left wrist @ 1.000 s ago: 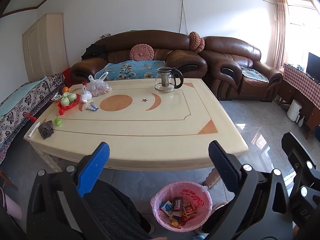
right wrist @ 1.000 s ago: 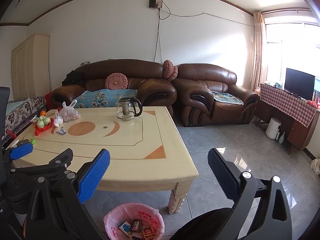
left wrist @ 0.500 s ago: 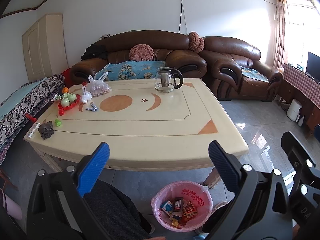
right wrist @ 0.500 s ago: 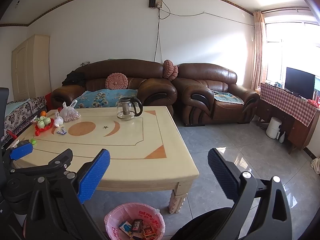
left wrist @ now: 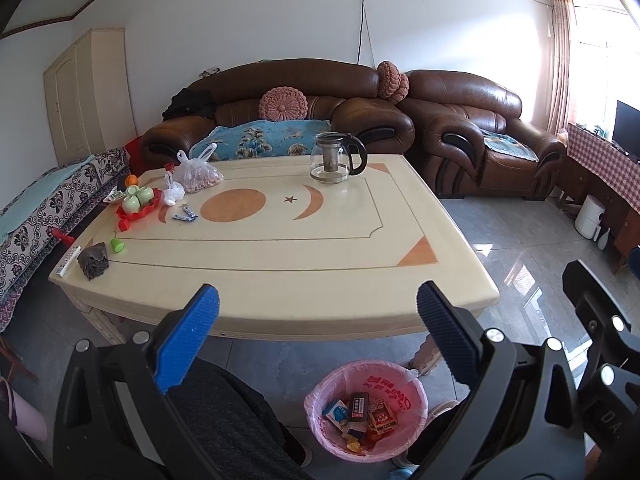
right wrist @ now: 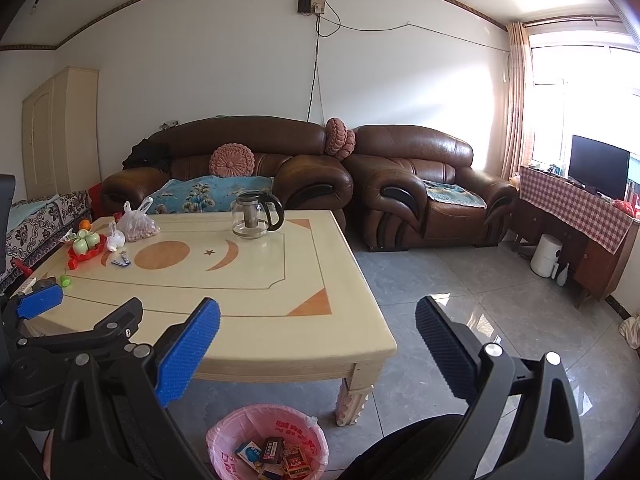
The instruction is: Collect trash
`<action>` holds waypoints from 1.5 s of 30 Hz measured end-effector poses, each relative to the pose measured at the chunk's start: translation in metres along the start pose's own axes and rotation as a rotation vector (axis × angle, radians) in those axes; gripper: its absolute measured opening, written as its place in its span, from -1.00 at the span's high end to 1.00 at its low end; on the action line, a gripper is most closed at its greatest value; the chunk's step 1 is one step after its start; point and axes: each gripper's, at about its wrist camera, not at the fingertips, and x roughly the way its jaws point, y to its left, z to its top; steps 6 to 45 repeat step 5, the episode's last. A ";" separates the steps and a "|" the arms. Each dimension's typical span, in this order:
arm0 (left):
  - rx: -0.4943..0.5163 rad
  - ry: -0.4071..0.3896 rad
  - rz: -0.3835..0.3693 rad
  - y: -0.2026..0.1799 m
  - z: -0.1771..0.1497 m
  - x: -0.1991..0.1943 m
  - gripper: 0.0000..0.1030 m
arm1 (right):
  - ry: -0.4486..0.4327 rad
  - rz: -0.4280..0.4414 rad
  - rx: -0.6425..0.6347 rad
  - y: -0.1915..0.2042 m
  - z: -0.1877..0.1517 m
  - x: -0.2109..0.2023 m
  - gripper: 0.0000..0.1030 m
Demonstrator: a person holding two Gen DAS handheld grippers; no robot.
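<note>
From my station, the table [left wrist: 280,256] lay bare across its near and middle span; a glass pot [left wrist: 334,160] blocked the far edge, cups and bags [left wrist: 168,196] crowded the far-left corner.

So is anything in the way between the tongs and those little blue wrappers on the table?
Nothing visible blocks them. The left tongs and right tongs hang open at the near edge of the table. The blue wrappers lie far across on the left, with bare tabletop between. The green cap sits off to the side.
</note>
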 end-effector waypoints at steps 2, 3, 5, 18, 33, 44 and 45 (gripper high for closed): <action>0.001 0.004 -0.005 0.000 -0.001 0.001 -0.88 | 0.002 0.004 0.002 -0.001 0.001 0.001 -0.86; -0.001 0.006 -0.006 0.000 0.000 0.001 -0.88 | 0.002 0.005 0.003 -0.001 0.000 0.001 -0.86; 0.000 0.007 -0.005 0.000 -0.001 0.001 -0.88 | 0.002 0.004 0.002 -0.001 0.000 0.001 -0.86; 0.000 0.007 -0.005 0.000 -0.001 0.001 -0.88 | 0.002 0.004 0.002 -0.001 0.000 0.001 -0.86; 0.000 0.007 -0.005 0.000 -0.001 0.001 -0.88 | 0.002 0.004 0.002 -0.001 0.000 0.001 -0.86; 0.000 0.007 -0.005 0.000 -0.001 0.001 -0.88 | 0.002 0.004 0.002 -0.001 0.000 0.001 -0.86; 0.000 0.007 -0.005 0.000 -0.001 0.001 -0.88 | 0.002 0.004 0.002 -0.001 0.000 0.001 -0.86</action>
